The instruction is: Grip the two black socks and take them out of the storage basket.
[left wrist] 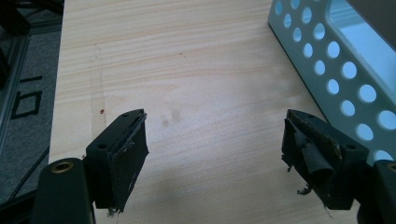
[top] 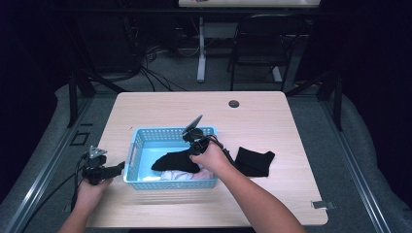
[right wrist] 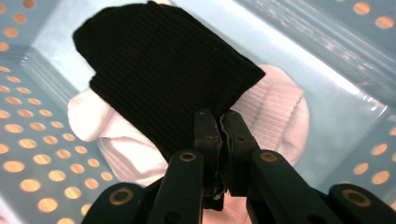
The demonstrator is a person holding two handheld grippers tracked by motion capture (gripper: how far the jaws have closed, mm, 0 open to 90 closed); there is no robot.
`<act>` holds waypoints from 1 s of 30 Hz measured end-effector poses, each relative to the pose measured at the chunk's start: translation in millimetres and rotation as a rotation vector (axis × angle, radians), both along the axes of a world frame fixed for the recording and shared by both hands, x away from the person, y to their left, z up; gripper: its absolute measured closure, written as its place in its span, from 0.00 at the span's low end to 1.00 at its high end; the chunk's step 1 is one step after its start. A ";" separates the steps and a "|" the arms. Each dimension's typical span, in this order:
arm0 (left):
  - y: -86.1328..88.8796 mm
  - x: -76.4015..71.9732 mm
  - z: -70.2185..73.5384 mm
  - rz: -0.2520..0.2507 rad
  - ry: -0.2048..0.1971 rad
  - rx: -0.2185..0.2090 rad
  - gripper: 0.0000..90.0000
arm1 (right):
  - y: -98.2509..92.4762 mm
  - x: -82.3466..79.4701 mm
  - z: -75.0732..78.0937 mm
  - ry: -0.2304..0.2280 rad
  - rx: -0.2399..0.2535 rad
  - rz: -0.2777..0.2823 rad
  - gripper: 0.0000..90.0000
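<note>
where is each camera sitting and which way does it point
High view: above the person's side, facing forward and down on the table; both forearms enter from below.
Left gripper view: rides the left hand-held gripper, facing bare tabletop beside the basket; jaws apart.
Right gripper view: rides the right hand-held gripper, facing into the basket, jaws shut on a black sock.
Shared: the basket.

Black ribbed sock [right wrist: 163,79] — draped over white socks [right wrist: 275,112] inside blue basket [top: 138,145].

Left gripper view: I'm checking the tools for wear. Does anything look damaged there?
Yes. The black padding on both pads of the left tongs is torn and peeling, with frayed scraps hanging from the right-hand pad. The tongs are open above the bare wooden table.
</note>
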State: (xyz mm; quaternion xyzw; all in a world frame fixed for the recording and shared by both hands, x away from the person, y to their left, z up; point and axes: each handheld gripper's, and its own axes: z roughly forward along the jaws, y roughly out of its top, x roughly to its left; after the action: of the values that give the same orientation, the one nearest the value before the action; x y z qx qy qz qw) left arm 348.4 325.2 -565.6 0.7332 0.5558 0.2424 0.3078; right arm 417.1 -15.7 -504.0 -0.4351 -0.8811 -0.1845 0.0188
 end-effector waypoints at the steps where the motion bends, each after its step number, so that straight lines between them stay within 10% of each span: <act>1: -0.1 0.0 -0.1 0.000 0.000 0.000 0.25 | -0.3 -0.8 0.7 -0.009 0.007 -0.002 0.96; 15: -0.1 0.0 -0.1 0.000 0.000 0.001 0.25 | -3.5 -6.5 17.3 -0.067 0.051 0.034 0.96; 30: -0.3 -0.1 -0.1 -0.001 0.000 -0.001 0.25 | -0.5 -16.0 90.3 -0.178 0.098 0.094 0.97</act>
State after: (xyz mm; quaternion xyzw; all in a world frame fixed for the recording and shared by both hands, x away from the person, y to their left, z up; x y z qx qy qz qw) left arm 348.3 324.9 -565.7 0.7335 0.5555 0.2420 0.3082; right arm 401.1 -16.2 -413.6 -0.3738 -0.8886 -0.2641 -0.0295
